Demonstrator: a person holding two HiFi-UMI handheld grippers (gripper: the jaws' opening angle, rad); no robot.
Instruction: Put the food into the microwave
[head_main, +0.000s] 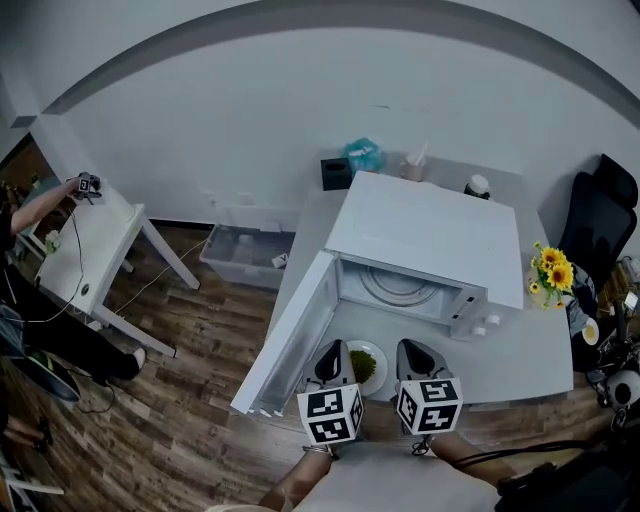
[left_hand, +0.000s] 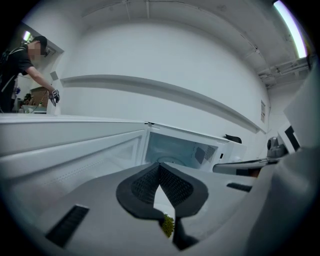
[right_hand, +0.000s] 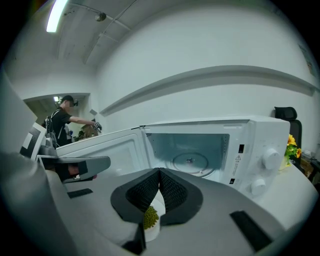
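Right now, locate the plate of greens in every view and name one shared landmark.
Head view: plate of greens, bottom centre, just before the open microwave.
Left gripper view: low centre, greens peeking out.
Right gripper view: low centre, slightly left.
Shared landmark: the microwave's open cavity.

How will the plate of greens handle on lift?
The plate looks like rigid white ceramic: probably stiff, fairly heavy, slippery at the rim where left gripper and right gripper pinch it. The green food heaped mid-plate looks loose; likely slides if tilted.
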